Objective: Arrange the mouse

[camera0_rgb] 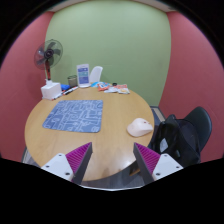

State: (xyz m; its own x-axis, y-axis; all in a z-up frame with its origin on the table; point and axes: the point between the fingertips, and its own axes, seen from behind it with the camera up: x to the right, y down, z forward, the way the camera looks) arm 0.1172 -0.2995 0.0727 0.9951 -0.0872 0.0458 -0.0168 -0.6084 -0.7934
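A white mouse (139, 127) lies on the round wooden table (60, 145), near its right edge, to the right of a blue patterned mouse pad (74, 115). My gripper (112, 162) hovers above the table's near edge, well short of the mouse. Its fingers (72, 161) are spread wide apart with nothing between them; the magenta pads show on both.
At the table's far side stand a white box (50, 90), a blue-and-white container (83, 75), a white jug (96, 74) and some small items (115, 90). A fan (48, 55) stands behind at the left. A black chair with a bag (185, 135) stands at the right.
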